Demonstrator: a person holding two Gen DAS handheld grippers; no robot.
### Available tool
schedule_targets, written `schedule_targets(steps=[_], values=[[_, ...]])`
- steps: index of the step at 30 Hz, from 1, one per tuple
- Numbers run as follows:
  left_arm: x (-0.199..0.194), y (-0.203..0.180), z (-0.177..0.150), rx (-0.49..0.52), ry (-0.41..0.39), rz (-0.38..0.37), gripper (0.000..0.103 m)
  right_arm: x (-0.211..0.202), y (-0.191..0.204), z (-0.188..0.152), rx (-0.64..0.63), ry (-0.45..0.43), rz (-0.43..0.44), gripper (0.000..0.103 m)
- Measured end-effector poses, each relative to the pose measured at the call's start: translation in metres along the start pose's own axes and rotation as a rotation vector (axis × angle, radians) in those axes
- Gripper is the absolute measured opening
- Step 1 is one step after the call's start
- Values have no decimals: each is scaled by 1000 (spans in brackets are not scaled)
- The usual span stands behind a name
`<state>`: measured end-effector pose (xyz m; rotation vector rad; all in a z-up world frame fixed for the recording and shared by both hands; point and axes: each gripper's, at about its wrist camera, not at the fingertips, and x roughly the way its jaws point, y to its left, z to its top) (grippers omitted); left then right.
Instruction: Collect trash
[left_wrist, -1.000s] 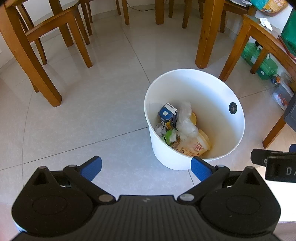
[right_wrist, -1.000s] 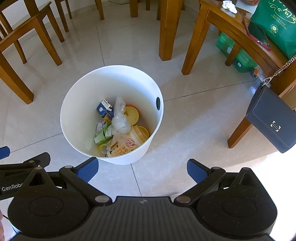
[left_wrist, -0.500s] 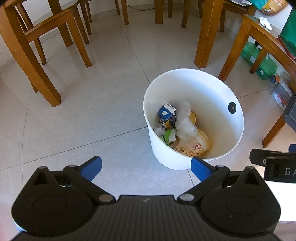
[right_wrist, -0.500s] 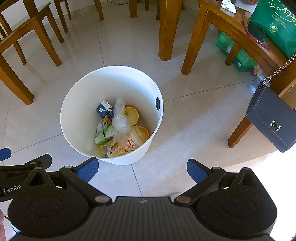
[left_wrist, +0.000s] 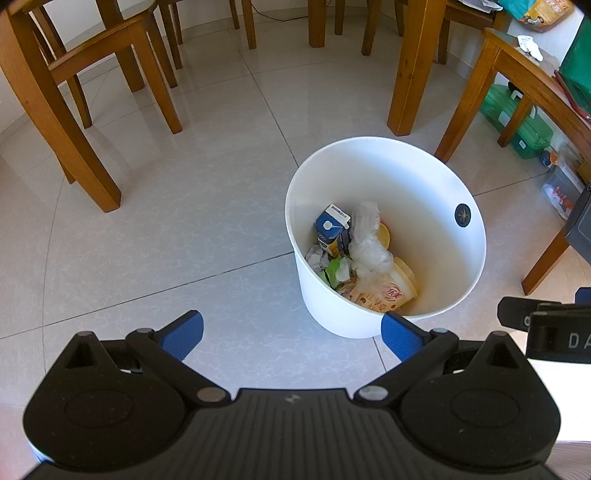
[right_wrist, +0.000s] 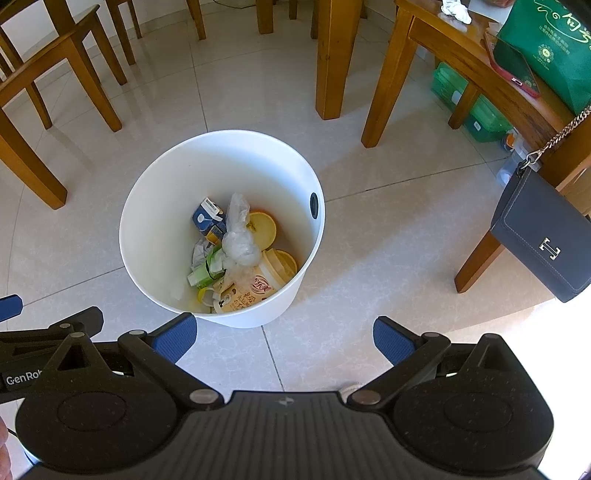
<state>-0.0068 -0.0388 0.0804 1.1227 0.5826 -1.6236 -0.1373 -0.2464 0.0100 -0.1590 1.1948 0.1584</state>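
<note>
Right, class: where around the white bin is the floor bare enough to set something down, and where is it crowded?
Bare tile lies left of the white bin, out to the chair legs, and in front of it, towards both open grippers. Right of the bin it opens until the hanging handbag. Crowded: inside the bin, and under the table with green boxes.

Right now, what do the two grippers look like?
Both alike: the left gripper and right gripper have matte black ribbed bodies, round housings, silver pivot pins, black linkage arms and blue finger pads. White "GenRob" lettering marks the left one's side.
</note>
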Motion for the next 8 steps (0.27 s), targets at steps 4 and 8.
schedule_targets(steps=[4,8], values=[[-1,0,0,-2,-1,1,102,0,0,0,0,0,0,103],[-1,0,0,0,0,-1,102,1,0,0,1,2,-1,103]])
